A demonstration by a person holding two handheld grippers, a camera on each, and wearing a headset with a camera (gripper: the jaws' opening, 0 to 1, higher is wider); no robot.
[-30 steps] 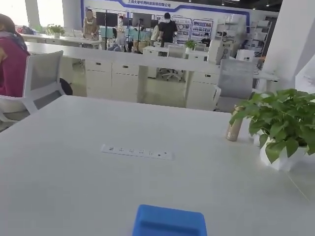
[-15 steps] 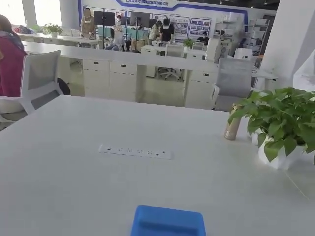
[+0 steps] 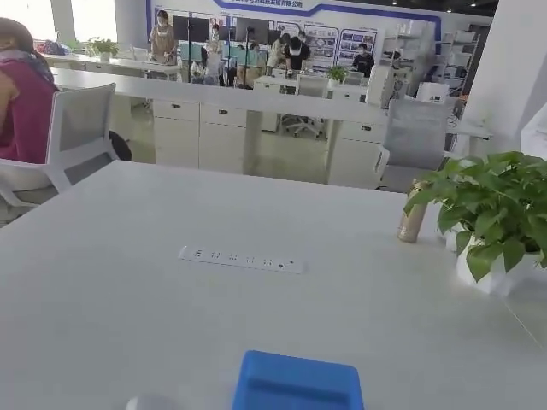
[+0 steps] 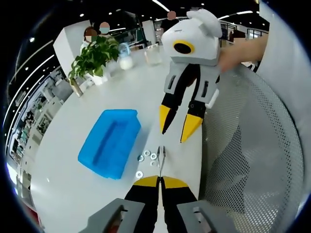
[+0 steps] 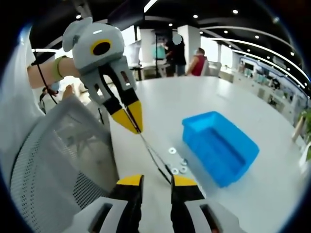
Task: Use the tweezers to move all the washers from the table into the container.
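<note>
Head view: from my remote seat I read the white table [image 3: 102, 282] left to right. A power strip [image 3: 242, 260] lies mid-table, the blue container [image 3: 295, 386] sits at the near edge, and a bottle [image 3: 413, 222] and a plant [image 3: 491, 213] stand at the far right.
Chair [image 3: 77, 137]: it is drawn up at the table's far left corner, with a person [image 3: 21, 102] in magenta just left of it.
Left gripper [image 4: 158, 180]: its jaws are closed on the tweezers [image 4: 162, 158], which stick straight out from between the yellow tips, low over the table.
Washers [image 4: 146, 156]: a small cluster lies on the table just beside the container's long wall, and one more lies a little nearer to me. The tweezer tips are right next to the cluster, but I cannot tell whether they touch a washer.
Container: it stands open side up on the table, left of the washers in the left gripper view.
Right gripper [image 5: 156, 180]: its jaws are apart, with a clear gap between the yellow tips. It faces the left gripper across the washers, and the tweezer tips point toward it.
Mesh back [image 4: 248, 145]: in the left gripper view it is at the near right, against the table edge.
</note>
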